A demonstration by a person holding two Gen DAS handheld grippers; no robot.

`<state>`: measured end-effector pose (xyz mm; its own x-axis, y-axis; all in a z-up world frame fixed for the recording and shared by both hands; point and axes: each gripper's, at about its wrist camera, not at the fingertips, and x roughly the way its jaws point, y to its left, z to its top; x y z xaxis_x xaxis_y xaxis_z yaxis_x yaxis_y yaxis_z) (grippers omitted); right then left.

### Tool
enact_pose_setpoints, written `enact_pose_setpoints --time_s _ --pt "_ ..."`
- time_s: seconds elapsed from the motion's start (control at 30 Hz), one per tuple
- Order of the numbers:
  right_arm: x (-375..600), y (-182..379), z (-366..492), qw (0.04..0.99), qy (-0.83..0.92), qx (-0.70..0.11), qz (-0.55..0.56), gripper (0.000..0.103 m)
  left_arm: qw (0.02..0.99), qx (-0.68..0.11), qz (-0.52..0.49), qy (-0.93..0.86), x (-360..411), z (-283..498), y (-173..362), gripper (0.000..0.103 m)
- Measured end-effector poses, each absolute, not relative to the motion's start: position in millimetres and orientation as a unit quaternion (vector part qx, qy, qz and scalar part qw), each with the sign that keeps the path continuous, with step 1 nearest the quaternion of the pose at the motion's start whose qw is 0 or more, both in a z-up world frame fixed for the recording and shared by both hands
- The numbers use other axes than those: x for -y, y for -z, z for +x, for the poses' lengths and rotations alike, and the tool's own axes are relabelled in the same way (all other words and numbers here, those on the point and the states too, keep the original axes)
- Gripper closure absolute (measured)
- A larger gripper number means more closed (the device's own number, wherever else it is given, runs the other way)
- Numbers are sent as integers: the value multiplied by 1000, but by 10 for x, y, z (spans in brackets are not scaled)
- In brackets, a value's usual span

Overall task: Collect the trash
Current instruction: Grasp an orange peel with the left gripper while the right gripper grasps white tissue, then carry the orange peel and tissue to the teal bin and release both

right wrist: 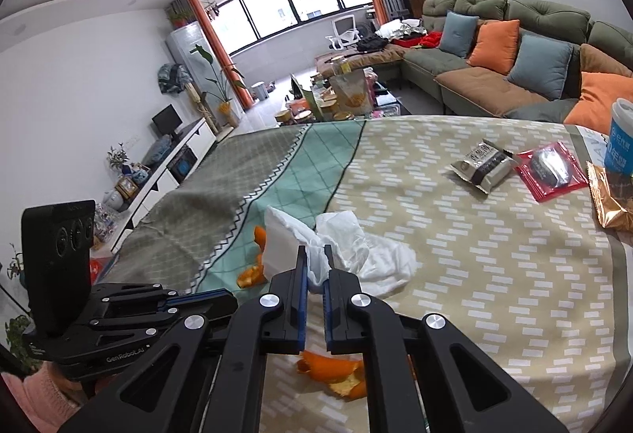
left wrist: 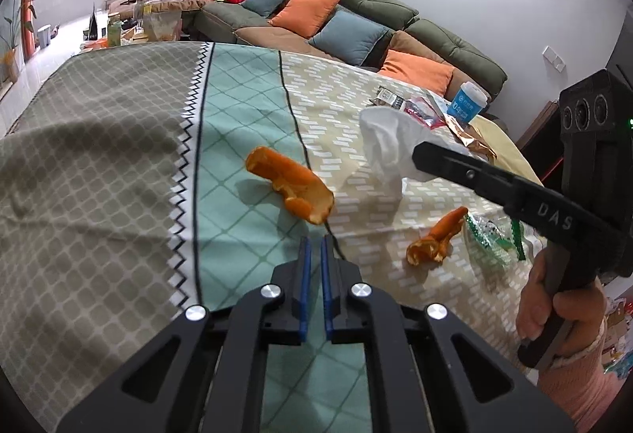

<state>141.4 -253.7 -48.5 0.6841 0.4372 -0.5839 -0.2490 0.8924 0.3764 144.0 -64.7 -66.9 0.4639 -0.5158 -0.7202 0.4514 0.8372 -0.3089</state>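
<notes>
A crumpled white paper tissue point(right wrist: 356, 255) is clamped between the blue pads of the right gripper point(right wrist: 315, 266) and held above the patterned tablecloth point(right wrist: 494, 255); the left gripper point(left wrist: 315, 247) is closed with nothing seen between its pads. Only the left wrist view shows the curled orange peel point(left wrist: 290, 183) just ahead of those pads, its long axis slanting down to the right, and a smaller peel point(left wrist: 435, 239). Only the right wrist view shows the grey snack wrapper point(right wrist: 482, 166) and red packet point(right wrist: 552, 169). Bare cloth stretches toward the far table edge.
</notes>
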Motion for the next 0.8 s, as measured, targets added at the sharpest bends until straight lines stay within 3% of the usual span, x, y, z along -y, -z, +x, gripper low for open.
enact_pose_setpoints --time_s 0.03,0.07,0.1,0.17,0.37,0.47,0.57,0.8 --pt "2533 475 1417 908 -190 -349 134 96 855 -435 -35 280 636 1440 666 95" --pt "2530 473 1417 908 -191 -348 135 96 853 -440 -37 279 633 1460 674 81" --pt "2532 475 1422 907 -192 -348 137 96 851 -444 -41 278 630 1480 682 61" --pt "2534 481 1435 906 -194 -348 143 96 852 -442 -46 278 643 1520 672 53" --pt "2533 515 1461 903 -197 -351 152 96 850 -454 -36 265 809 1695 714 58" --pt "2550 525 1466 901 -199 -351 157 96 852 -456 -30 256 849 1756 723 78" --pt "2560 537 1471 899 -203 -351 164 96 854 -453 -29 253 820 1748 737 88" --pt "2464 465 1444 899 -222 -340 164 96 863 -435 -32 255 632 1568 698 90"
